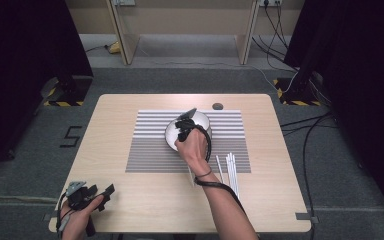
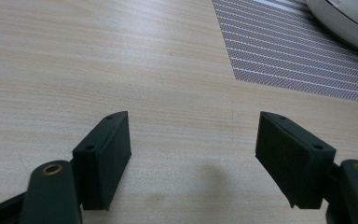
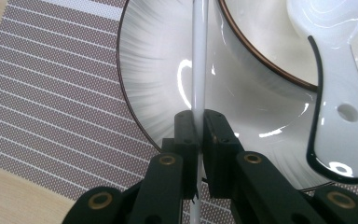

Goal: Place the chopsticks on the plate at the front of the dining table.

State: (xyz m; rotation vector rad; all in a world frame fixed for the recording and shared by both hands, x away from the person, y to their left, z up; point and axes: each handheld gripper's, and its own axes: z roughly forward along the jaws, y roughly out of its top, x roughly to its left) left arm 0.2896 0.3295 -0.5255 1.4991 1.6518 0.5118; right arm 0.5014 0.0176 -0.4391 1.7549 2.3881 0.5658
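Bowl (image 1: 190,130) sits on striped mat (image 1: 150,155), mid-table (image 1: 130,210). Spoon (image 3: 340,84) rests in bowl. Loose sticks (image 1: 231,172) lie right of bowl at mat's near right corner. Right gripper (image 1: 185,124) over bowl, clamping one stick (image 3: 198,70). Left gripper (image 1: 97,197) at near left corner.

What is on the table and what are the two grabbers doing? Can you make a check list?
Surface: pale wooden table with a striped grey placemat in the middle.
Job's things: a white stick is pinched upright over a white bowl; a white spoon rests in the bowl; more white sticks lie on the placemat's right edge.
Clutter: a small dark round disc beyond the placemat.
Grippers: right gripper shut on the stick; left gripper open over bare table at the near left corner.
Cables: a black cable trails along the right forearm; others lie on the floor.
Surroundings: grey floor, black curtains, a wooden frame behind.
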